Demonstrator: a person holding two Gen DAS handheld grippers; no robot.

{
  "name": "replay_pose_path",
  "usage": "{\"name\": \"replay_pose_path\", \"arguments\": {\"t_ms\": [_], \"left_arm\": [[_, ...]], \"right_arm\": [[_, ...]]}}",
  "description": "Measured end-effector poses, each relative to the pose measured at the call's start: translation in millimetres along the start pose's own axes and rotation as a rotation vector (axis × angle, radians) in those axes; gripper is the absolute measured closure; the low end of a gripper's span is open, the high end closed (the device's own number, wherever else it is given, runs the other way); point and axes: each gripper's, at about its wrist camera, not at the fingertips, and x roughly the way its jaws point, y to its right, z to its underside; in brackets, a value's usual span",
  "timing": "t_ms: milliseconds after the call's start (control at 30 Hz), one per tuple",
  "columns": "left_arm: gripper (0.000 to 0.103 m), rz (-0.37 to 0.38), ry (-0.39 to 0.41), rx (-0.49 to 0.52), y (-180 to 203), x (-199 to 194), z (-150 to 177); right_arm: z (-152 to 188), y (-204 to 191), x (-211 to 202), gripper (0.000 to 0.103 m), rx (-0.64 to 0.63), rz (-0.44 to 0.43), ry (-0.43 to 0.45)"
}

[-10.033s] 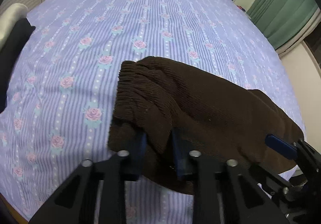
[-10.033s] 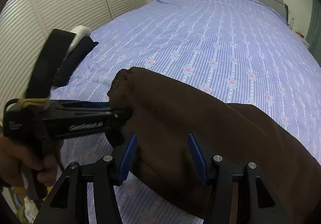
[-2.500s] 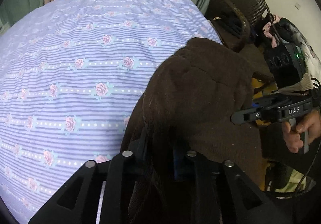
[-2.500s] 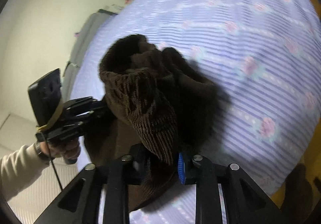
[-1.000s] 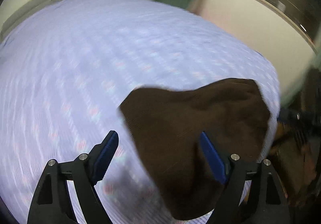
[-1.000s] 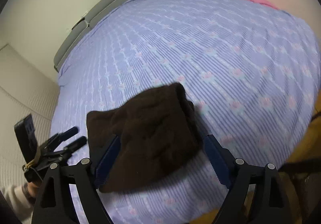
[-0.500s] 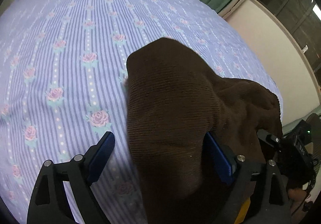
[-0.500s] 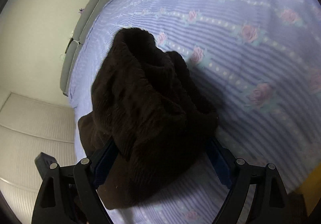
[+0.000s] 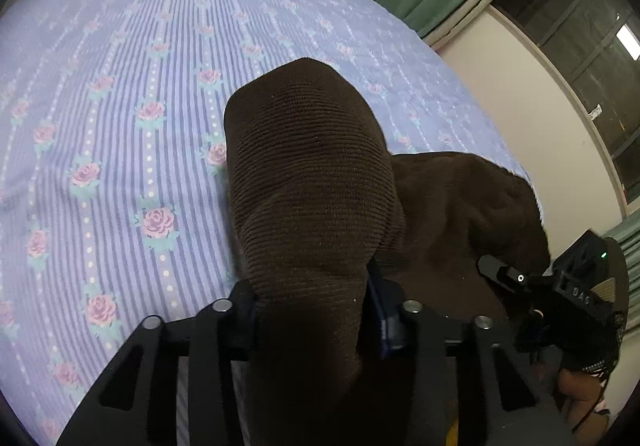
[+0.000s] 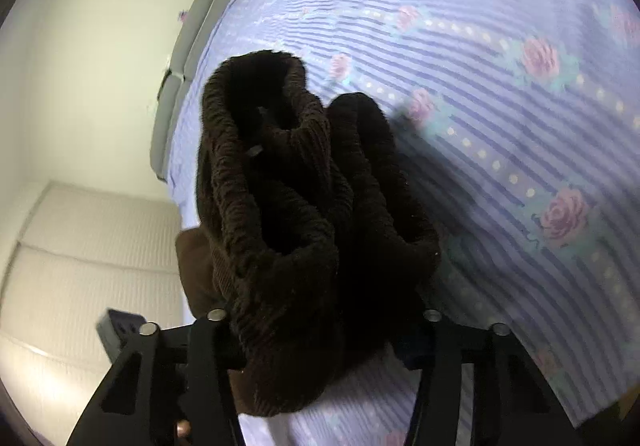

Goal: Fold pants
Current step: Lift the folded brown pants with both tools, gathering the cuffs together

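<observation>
A bed point(image 9: 120, 94) covered in lilac rose-striped fabric filled both views, and the brown corduroy pants point(image 9: 312, 182) lay bunched on it near its edge. The left gripper point(image 9: 312, 310) had its fingers clenched on a thick fold of the pants, and the right gripper point(image 10: 320, 326) likewise clamped the bundled waistband end.

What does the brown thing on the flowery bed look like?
Find the big bed with purple stripes and pink roses. Near its edge sits a dark brown ribbed heap, the pants, pinched between black gripper fingers. Nothing else on the bed is brown.
</observation>
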Motion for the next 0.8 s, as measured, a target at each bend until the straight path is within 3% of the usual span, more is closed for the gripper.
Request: {"name": "replay_pose_path", "arguments": {"t_ms": [167,433,633,800], "left_arm": [[0.066,-0.032,0.059,-0.042,16.8,-35.7,-7.3],[0.066,-0.134,0.207,-0.137,18.9,-120.9,-35.4],[0.065,-0.201,0.344,-0.197,-44.0,-207.3,-48.1],[0.065,-0.238,0.422,-0.217,-129.5,-275.0,-50.3]], "right_arm": [[-18.5,-41.8,-7.0,0.060,-0.067,0.003,-0.023],[-60.0,-132.1,3.9,0.060,-0.225,-0.095,-0.124],[-57.5,-225.3,43.0,0.060,-0.330,-0.195,-0.164],[3.7,-309.5,99.0,0.060,-0.384,-0.259,-0.187]]}}
